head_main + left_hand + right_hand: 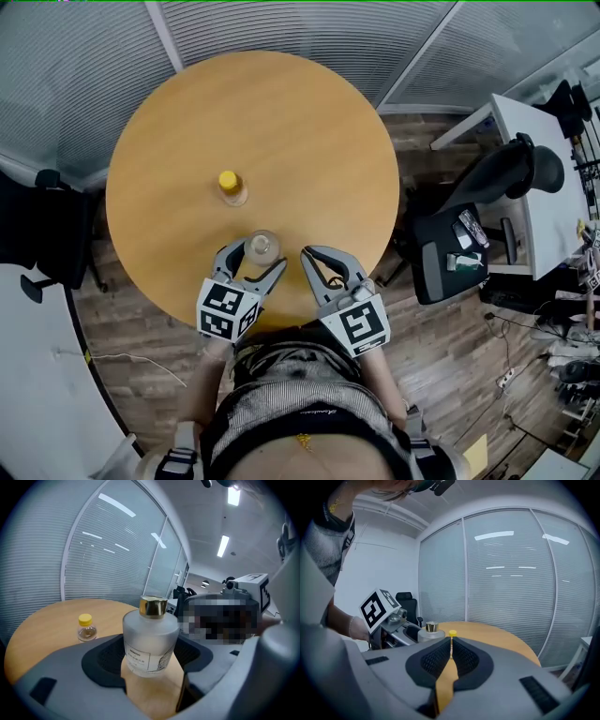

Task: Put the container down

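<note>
Left gripper (255, 261): jaws closed against the sides of the container (150, 641), a squat round bottle of frosted white glass with a gold cap (153, 606) and a white printed label (140, 659). It stands upright near the front edge of the round wooden table (281, 122); whether its base touches cannot be told. Right gripper (451, 641): jaws together, holding nothing, just beside. A small yellow-capped bottle (231, 186) stands farther back.
</note>
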Demonstrator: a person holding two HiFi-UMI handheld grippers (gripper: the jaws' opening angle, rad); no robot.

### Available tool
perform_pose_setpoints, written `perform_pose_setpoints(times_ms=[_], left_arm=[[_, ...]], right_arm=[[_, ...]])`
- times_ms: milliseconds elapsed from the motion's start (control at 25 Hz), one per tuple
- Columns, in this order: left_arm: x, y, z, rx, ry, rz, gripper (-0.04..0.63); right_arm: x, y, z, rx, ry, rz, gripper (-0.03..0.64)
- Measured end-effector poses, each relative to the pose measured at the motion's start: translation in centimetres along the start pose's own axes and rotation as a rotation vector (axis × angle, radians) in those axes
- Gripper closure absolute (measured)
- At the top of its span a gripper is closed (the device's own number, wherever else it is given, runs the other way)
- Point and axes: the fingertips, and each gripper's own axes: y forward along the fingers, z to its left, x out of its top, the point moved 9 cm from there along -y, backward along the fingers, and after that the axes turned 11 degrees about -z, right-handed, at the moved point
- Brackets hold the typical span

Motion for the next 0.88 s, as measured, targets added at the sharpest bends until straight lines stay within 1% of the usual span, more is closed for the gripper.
perform_pose_setpoints(times_ms=[240,680,800,880], left_arm=[[-1.7,1.2,1.0,0.008,-0.022,0.025,0.262],[-5.1,3.7,2.5,0.017,-0.042,0.063,0.262],[-5.9,4.1,2.9,0.024,-0.036,0.077,0.262],[-6.4,4.5,3.1,0.032,-0.033,0.085,0.262]], right_arm=[[-0.3,0.0,-0.2,0.002,-0.025,0.017,0.592],[-1.0,-0.2,-0.1,-0.049,0.034,0.045,0.592],[-1.2,-0.3,-0.2,-0.031,-0.008,0.054,0.592],[-1.3,-0.3,-0.3,-0.033,-0.006,0.055,0.592]])
